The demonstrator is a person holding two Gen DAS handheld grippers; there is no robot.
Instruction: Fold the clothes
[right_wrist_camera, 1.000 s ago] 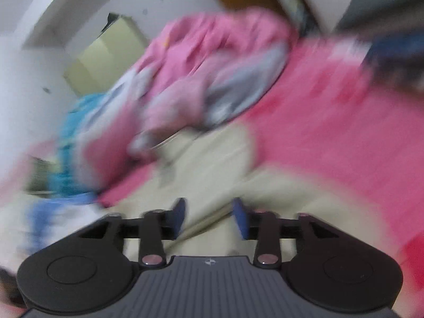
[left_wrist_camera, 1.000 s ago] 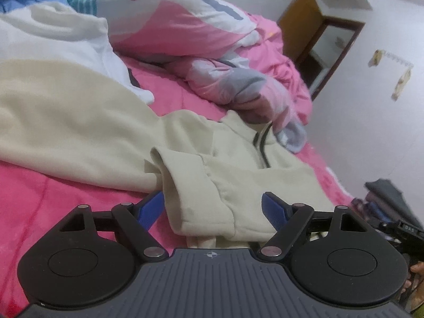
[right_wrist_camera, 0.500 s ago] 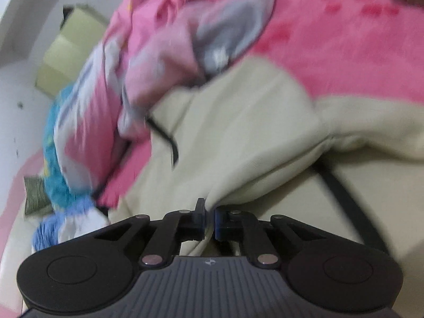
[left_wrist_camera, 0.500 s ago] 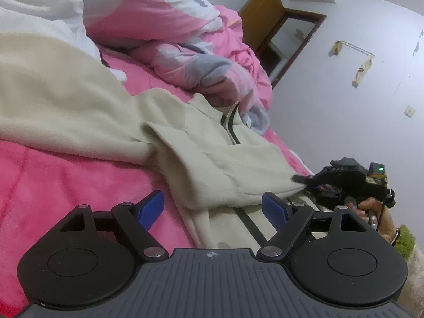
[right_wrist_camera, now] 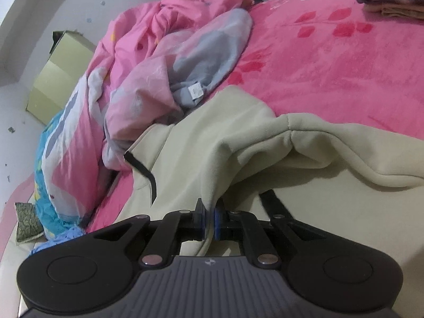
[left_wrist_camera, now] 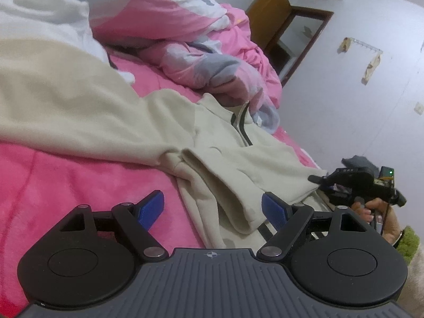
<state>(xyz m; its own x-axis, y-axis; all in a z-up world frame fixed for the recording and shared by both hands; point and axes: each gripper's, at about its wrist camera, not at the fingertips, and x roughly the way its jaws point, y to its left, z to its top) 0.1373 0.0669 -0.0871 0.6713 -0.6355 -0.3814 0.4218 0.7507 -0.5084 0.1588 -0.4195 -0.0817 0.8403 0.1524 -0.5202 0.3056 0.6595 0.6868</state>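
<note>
Left gripper (left_wrist_camera: 213, 209): jaws spread wide, empty, straddling a folded sleeve of the cream sweatshirt (left_wrist_camera: 217, 156) without touching it. Cream sweatshirt: spread across the pink bed (left_wrist_camera: 66, 185), collar toward the rumpled quilt (left_wrist_camera: 201, 61). Right gripper (right_wrist_camera: 209, 222): jaws pinching the sweatshirt's edge, near the bed's edge.
</note>
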